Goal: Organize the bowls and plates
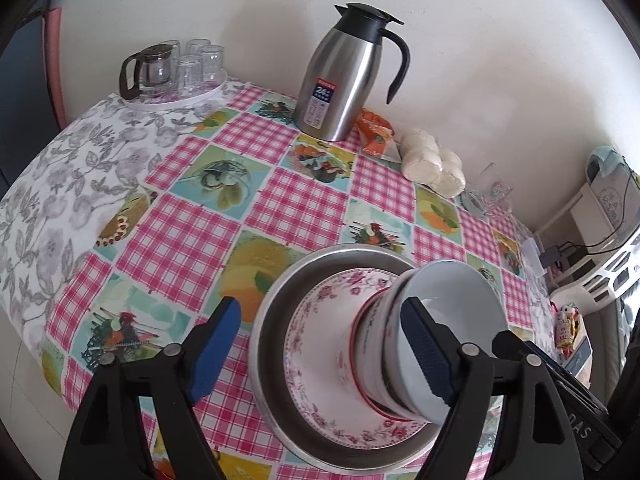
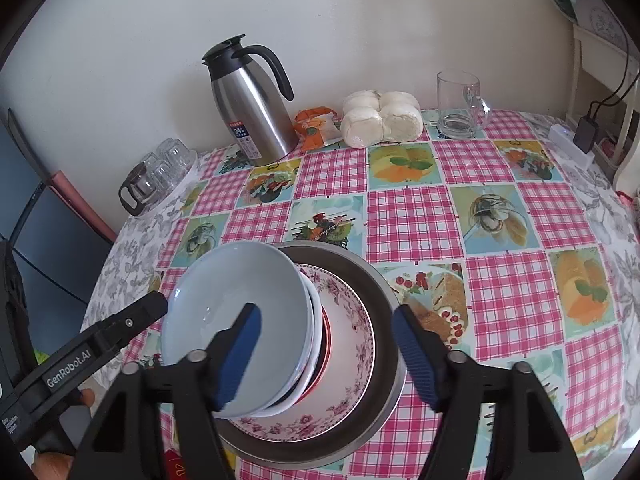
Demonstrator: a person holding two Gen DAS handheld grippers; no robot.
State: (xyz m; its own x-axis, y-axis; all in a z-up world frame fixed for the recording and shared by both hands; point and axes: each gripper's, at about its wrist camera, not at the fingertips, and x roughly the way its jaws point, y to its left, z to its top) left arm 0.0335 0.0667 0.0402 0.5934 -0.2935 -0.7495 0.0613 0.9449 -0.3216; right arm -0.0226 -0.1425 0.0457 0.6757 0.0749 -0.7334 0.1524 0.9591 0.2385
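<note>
Blue-padded fingers of the left gripper and of the right gripper stand released on either side of a stack: one metal basin, one pink-flowered plate in it, then nested bowls, a pale bowl uppermost; their number cannot be told. Beyond the basin, checked tablecloth lies bare up to one steel jug, four buns and one glass mug by the wall.
</note>
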